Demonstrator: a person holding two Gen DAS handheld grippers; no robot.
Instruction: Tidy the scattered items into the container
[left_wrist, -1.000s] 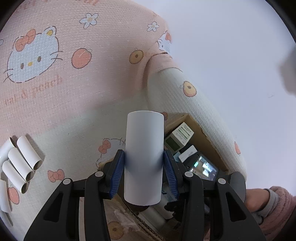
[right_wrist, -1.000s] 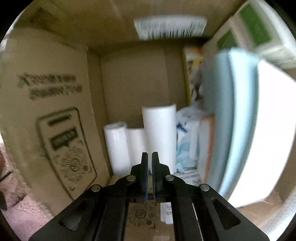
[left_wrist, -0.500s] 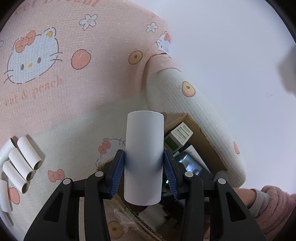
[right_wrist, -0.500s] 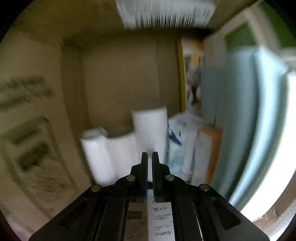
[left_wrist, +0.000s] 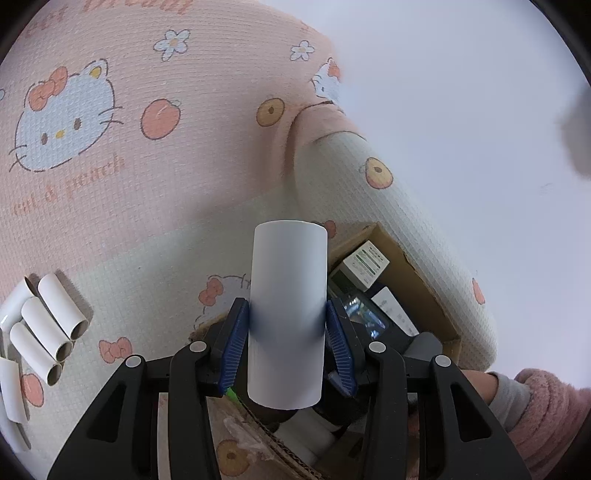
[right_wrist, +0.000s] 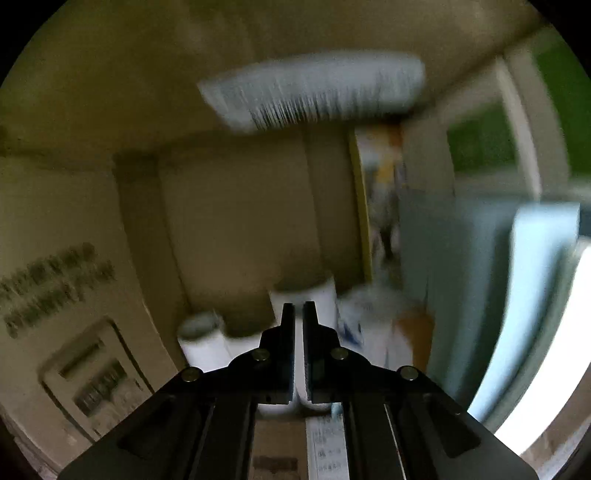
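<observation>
Left gripper (left_wrist: 288, 325) of ours clamps one upright white cardboard tube (left_wrist: 288, 314); four more white tubes (left_wrist: 48, 325) lie at nine o'clock; right gripper (right_wrist: 298, 317), closed and empty, points into the brown cardboard box (right_wrist: 236, 221).

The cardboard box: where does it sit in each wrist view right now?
Left wrist: cardboard box lies lower right, behind the held white tube.
Right wrist: its brown walls fill the frame, seen from inside.
Shared landmark: the green-and-white carton.
</observation>
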